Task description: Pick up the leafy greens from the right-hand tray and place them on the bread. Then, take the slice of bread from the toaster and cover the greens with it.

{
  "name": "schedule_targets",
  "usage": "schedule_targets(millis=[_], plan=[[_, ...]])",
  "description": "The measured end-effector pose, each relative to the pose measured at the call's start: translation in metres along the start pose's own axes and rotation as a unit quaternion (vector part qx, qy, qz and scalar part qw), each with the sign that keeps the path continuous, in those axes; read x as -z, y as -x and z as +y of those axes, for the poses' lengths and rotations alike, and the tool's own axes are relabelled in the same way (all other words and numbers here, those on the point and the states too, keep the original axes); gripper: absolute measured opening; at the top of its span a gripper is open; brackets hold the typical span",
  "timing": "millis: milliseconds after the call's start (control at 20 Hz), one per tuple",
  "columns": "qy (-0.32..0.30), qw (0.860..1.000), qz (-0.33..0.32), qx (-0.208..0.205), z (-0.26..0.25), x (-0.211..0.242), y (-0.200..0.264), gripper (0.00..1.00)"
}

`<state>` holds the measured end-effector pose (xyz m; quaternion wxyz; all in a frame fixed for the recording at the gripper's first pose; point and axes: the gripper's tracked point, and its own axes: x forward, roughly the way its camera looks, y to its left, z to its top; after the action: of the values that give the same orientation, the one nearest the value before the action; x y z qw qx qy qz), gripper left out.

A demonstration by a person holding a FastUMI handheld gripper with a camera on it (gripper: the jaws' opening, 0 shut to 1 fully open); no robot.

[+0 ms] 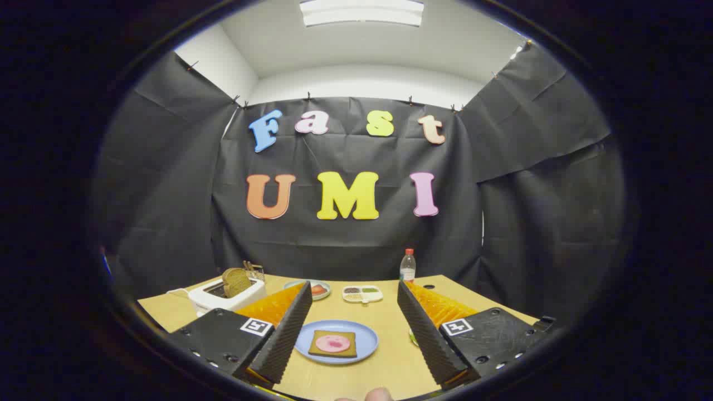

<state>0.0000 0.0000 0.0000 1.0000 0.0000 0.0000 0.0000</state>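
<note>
Greens (413, 336) sit half hidden behind the right finger, beside the plate (365, 348).
Gripper (352, 328) jaws are spread and empty; it should swing right and descend squarely before carrying them to the bread (333, 343).

Clear water bottle (408, 266) with red cap and divided condiment dish (362, 293) on wooden table (390, 362).

I found little to read. Each finger of my gripper (352, 328), held wide apart, carried a small square black-and-white marker (257, 326), a coded pattern and not letters. The bottle (408, 266) at the far edge of the bench (384, 367) wore a pale label too small and blurred for any brand or number.
</note>
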Motion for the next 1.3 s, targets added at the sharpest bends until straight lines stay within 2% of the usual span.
schedule_targets(millis=[550, 1300], plan=[[0.005, 1.0, -0.013, -0.013, 0.013, -0.001, 0.002, 0.94], [-0.009, 0.999, 0.013, -0.039, 0.024, 0.017, -0.007, 0.94]])
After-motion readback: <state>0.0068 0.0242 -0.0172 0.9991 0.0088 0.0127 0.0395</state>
